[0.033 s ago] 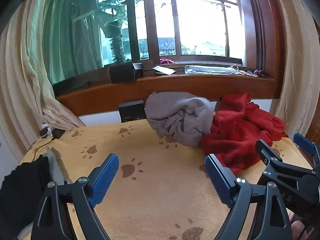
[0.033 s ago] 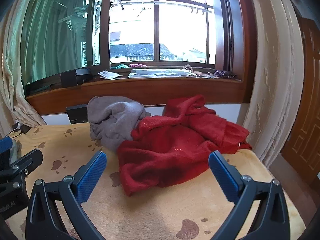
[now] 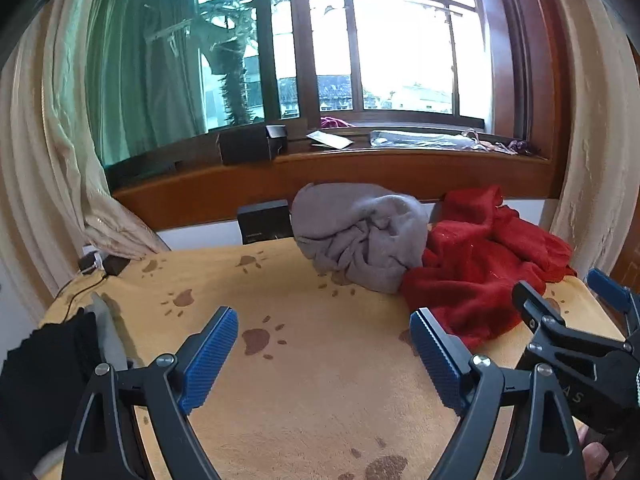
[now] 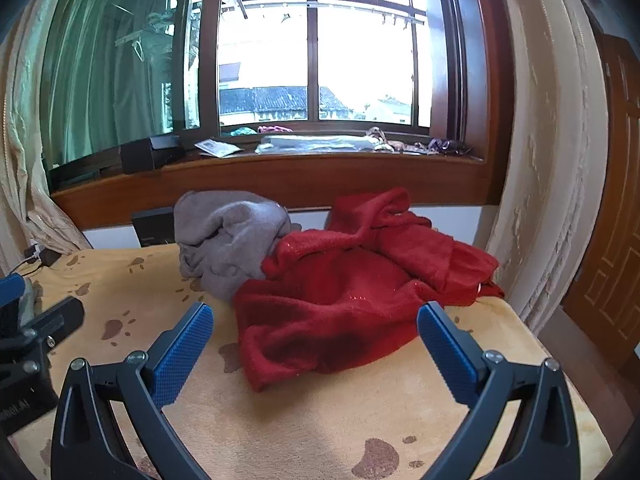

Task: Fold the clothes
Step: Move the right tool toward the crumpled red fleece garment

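Left gripper (image 3: 324, 354), nearest the lens in the left wrist view: blue ribbed pads spread wide, nothing between them, hovering over the yellow paw-print blanket (image 3: 312, 392). Right gripper (image 4: 314, 346): jaws equally wide, empty, framing the near hem of the red garment (image 4: 340, 296) without touching it. In the left view the right gripper's dark frame enters from the right edge and covers part of the red cloth.

Left edge of the left view: a black fabric item (image 3: 36, 376), cut off by the frame, with a pale grey piece beside it; neither can be identified further.

Mid-distance: the red garment lies crumpled on the right half of the blanket. Touching its left side, a grey garment (image 3: 360, 232) sits bunched in a mound; its shape is hidden in the folds.

Behind: a black box (image 3: 264, 222), partly hidden by the grey mound, then the wooden windowsill (image 4: 280, 178) bearing small, indistinct clutter.
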A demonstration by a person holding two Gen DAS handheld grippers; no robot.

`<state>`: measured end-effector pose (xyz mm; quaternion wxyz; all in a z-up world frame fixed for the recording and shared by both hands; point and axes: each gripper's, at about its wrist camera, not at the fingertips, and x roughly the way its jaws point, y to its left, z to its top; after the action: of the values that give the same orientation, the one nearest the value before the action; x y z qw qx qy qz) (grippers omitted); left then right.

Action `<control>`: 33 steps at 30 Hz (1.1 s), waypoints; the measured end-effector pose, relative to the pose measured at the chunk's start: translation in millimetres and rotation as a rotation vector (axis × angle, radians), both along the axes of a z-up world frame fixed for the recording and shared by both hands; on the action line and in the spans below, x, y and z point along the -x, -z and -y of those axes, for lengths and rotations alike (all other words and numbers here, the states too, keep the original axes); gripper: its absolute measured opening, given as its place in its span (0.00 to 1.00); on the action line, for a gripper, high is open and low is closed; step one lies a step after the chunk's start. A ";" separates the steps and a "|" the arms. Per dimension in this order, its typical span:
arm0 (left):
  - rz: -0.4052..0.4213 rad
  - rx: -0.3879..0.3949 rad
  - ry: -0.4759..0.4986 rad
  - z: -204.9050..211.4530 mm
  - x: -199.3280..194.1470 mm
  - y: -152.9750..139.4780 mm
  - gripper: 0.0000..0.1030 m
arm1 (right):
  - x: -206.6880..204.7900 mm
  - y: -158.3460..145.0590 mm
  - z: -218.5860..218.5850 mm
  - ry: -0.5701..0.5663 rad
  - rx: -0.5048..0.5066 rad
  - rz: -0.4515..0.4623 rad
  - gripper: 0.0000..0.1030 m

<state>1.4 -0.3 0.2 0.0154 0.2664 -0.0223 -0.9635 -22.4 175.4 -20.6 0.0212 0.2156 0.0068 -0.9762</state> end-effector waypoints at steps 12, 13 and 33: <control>0.075 -0.056 -0.091 40.2 22.6 51.6 0.87 | 28.0 42.7 18.0 0.014 -0.108 0.163 1.00; 0.085 -0.058 -0.100 42.8 24.9 55.3 0.87 | 30.3 46.3 19.5 0.015 -0.117 0.177 1.00; 0.119 -0.064 -0.070 38.9 27.0 63.8 0.87 | 24.5 46.5 35.4 0.046 -0.240 0.114 1.00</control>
<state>-25.6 -39.2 -63.6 0.0392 0.3244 0.0170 -0.9450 -46.9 140.0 -67.1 -0.0269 0.2717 0.1172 -0.9548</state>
